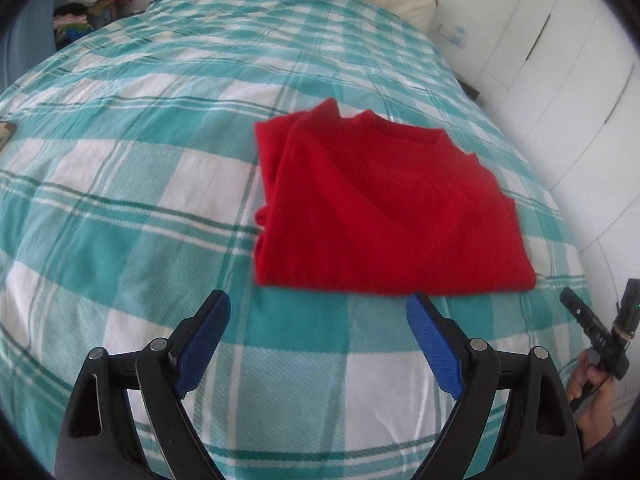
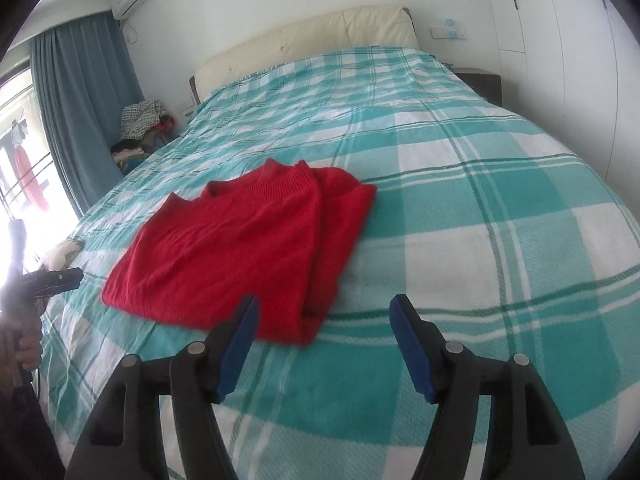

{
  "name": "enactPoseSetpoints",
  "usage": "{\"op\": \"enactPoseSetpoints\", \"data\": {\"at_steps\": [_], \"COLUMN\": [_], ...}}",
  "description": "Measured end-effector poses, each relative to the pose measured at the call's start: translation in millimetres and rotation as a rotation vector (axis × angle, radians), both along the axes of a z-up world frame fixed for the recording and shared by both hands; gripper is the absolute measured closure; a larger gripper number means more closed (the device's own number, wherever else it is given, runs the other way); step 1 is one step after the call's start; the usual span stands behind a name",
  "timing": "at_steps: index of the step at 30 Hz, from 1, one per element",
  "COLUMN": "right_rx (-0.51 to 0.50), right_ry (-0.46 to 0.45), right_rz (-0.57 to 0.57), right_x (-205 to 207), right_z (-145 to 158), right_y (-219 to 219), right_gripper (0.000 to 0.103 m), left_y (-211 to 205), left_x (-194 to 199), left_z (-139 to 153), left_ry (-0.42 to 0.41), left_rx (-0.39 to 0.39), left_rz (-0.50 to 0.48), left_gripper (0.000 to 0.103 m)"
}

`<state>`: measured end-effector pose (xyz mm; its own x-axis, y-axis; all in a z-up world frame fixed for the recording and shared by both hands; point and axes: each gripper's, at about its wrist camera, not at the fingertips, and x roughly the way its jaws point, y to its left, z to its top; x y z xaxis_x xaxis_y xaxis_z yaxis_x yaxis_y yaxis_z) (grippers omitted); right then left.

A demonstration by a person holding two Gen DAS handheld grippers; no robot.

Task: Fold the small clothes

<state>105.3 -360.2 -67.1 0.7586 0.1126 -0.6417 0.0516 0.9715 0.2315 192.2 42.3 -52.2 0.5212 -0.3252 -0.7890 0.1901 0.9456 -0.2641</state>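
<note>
A red knit sweater (image 1: 384,208) lies folded into a flat rectangle on the teal-and-white plaid bed cover (image 1: 120,184). My left gripper (image 1: 318,304) is open and empty, just in front of the sweater's near edge, a little to its left. In the right wrist view the sweater (image 2: 236,252) lies ahead and to the left. My right gripper (image 2: 323,308) is open and empty, by the sweater's near right corner; its left finger (image 2: 240,332) overlaps the near edge in the image.
The bed cover (image 2: 480,240) stretches to a cream headboard (image 2: 312,40). A pile of clothes (image 2: 140,128) sits by a blue curtain (image 2: 80,100) on the left. White wardrobe doors (image 1: 560,92) stand on the right. The right gripper's handle and hand (image 1: 596,356) show at the edge.
</note>
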Motion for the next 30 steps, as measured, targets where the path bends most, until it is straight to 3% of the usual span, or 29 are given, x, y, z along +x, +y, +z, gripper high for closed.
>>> {"op": "enactPoseSetpoints", "data": {"at_steps": [4,9,12,20,30], "right_rx": [-0.004,-0.079,-0.093,-0.103,-0.094], "right_ry": [0.025,0.034,0.054,0.088,0.097], "right_rz": [-0.037,-0.069,-0.069,-0.053,-0.043], "right_x": [-22.4,-18.3,-16.0,-8.7,-6.9], "right_z": [-15.5,-25.1,-33.4,-45.1,-48.0], "right_y": [1.6,5.3,6.9,9.3,9.2], "right_gripper": [0.034,0.034,0.034,0.027,0.023], "left_y": [-27.0,-46.3,-45.9,-55.8,-57.5], "left_x": [-28.0,-31.4,-31.7,-32.2,-29.7], "left_z": [-14.9,-41.6,-54.9,-60.3,-65.6], "left_ry": [-0.037,-0.083,-0.065,-0.075,-0.057], "left_rx": [0.005,0.098,0.113,0.185,0.203], "left_rz": [-0.026,-0.032,-0.029,-0.031,-0.029], "left_gripper": [0.008,0.008,0.008,0.005,0.001]}}
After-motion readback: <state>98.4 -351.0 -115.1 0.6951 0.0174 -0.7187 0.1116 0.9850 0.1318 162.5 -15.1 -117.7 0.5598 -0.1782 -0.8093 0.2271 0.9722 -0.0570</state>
